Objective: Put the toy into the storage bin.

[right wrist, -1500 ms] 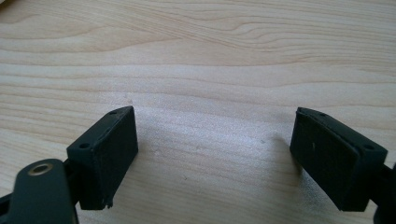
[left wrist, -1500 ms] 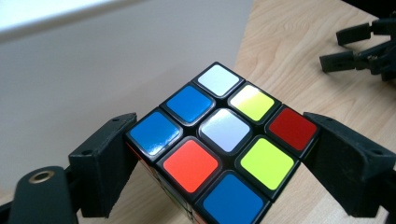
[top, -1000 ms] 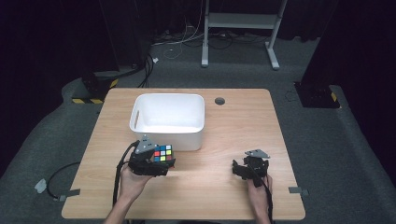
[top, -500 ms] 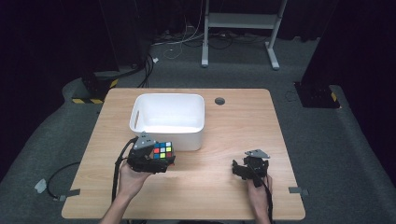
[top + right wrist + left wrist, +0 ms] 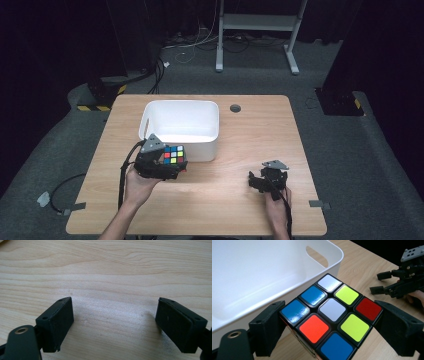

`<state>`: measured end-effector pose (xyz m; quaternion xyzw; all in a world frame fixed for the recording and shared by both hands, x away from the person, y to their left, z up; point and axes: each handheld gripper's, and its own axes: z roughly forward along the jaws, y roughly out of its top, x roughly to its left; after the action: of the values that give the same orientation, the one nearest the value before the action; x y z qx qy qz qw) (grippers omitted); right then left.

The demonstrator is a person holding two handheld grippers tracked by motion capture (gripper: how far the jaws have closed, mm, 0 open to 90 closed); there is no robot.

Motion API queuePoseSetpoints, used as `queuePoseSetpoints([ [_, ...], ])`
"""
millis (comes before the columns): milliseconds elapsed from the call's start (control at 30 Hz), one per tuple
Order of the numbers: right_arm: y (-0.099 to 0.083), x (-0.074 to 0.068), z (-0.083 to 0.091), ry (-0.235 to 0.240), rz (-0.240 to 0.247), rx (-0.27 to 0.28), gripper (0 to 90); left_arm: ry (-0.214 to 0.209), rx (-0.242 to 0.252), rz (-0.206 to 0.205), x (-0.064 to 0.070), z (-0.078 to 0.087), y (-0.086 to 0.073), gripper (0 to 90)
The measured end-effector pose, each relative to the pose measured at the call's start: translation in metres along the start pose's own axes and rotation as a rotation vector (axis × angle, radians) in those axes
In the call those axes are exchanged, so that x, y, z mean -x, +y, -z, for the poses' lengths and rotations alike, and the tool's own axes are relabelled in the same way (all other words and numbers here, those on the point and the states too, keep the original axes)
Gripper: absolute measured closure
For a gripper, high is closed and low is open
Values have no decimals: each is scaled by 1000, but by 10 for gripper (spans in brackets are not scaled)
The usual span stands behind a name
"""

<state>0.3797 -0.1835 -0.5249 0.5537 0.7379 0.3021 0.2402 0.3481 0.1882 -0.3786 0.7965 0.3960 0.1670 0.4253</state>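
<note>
Puzzle cube (image 5: 329,318): clamped in left gripper (image 5: 161,163), a corner towards 12 o'clock, beside white bin (image 5: 150,112). Right gripper (image 5: 261,181): jaws wide apart, empty, at 5 o'clock.

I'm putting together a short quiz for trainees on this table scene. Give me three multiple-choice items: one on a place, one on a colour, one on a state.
1. Where is the multicoloured puzzle cube?
A. inside the white plastic bin
B. between the jaws of the left tool, beside the bin's near wall
C. on the floor

2. What colour is the middle sticker of the cube's top face?
A. white
B. green
C. orange

3. How is the right tool?
A. shut on the cube
B. shut on nothing
C. open over bare wood

Key: 1 B, the left tool clamps the cube just outside the white plastic bin. 2 A, the left gripper view shows a white centre square. 3 C, the right tool has its jaws wide apart with only the wooden table between them.
</note>
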Motion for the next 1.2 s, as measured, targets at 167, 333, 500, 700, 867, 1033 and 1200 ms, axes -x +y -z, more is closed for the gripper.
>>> queuePoseSetpoints([
  [167, 0, 0, 0, 1, 1, -1, 148, 1, 29, -17, 0, 7, 16, 139],
  [333, 0, 0, 0, 1, 2, -1, 148, -11, 52, -14, 0, 7, 27, 139],
  [500, 0, 0, 0, 1, 2, -1, 148, -27, 63, -10, -4, 6, 37, 139],
  [700, 0, 0, 0, 1, 4, 0, 148, -53, 83, -3, -8, 9, 47, 139],
  [867, 0, 0, 0, 1, 4, 0, 148, -58, 93, -10, -13, 11, 55, 139],
  [1033, 0, 0, 0, 2, 4, 0, 148, -65, 93, 5, -21, 10, 62, 139],
  [1200, 0, 0, 0, 1, 4, 0, 148, -55, 92, 14, -25, 9, 69, 139],
])
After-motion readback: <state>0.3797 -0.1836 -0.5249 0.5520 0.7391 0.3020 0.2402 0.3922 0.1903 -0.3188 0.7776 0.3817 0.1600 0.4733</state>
